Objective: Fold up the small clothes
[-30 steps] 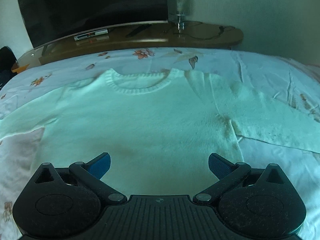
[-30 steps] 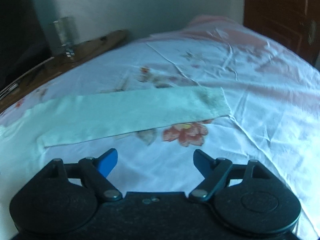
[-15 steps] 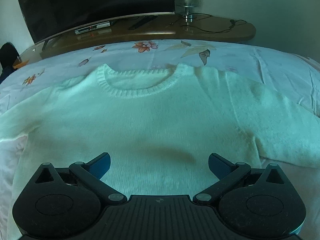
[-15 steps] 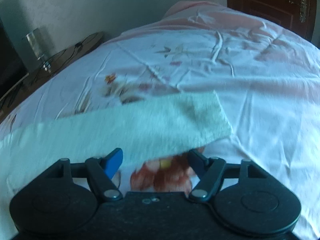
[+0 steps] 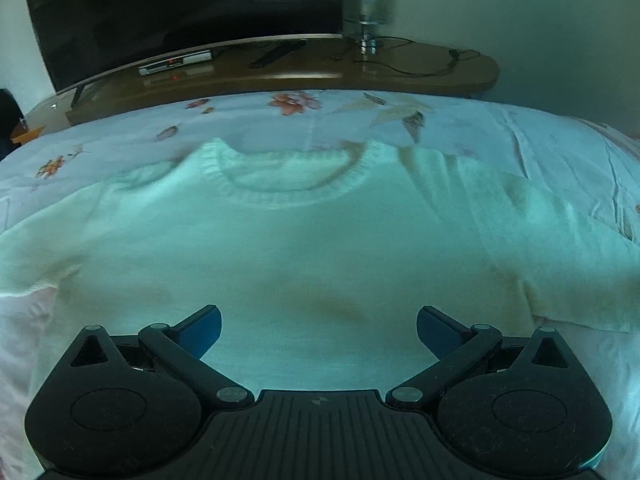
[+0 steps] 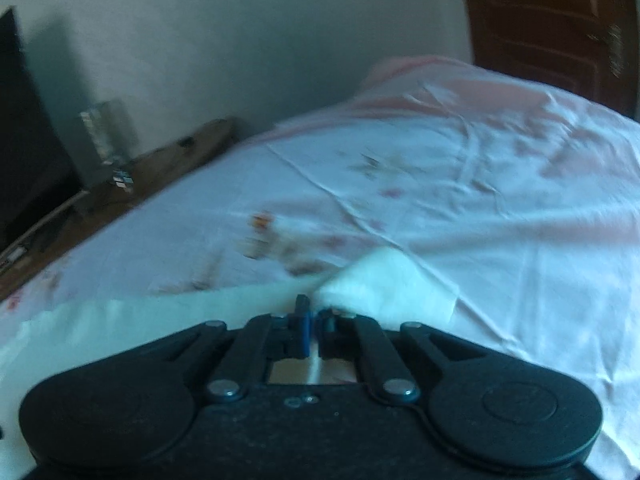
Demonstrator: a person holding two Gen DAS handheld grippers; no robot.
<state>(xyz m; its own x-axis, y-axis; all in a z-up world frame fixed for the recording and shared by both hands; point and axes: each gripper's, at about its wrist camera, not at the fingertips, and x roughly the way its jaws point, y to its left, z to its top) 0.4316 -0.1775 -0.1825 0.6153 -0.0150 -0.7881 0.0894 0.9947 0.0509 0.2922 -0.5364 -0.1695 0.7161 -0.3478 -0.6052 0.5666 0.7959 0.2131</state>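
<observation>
A pale knitted sweater (image 5: pixel 304 248) lies flat on the bed, neck hole away from me, both sleeves spread sideways. In the left wrist view my left gripper (image 5: pixel 319 328) hovers open over the sweater's lower body, nothing between its blue-tipped fingers (image 5: pixel 202 326). In the right wrist view my right gripper (image 6: pixel 314 322) is shut on the sweater's sleeve (image 6: pixel 384 284) near its cuff end. The cloth bunches up around the closed fingers, and the rest of the sleeve trails off to the left.
The bed sheet (image 6: pixel 460 208) is white with flower prints and creases. Beyond the bed's far edge stands a wooden shelf (image 5: pixel 360 70) with a dark TV (image 5: pixel 168 12), a set-top box, a glass lamp (image 5: pixel 366 4) and cables. A brown door (image 6: pixel 552 24) is at the right.
My right gripper moved forward onto the sleeve's end and shut on it. My left gripper drifted over the sweater's body, so the neck hole sits more centred; it stayed open.
</observation>
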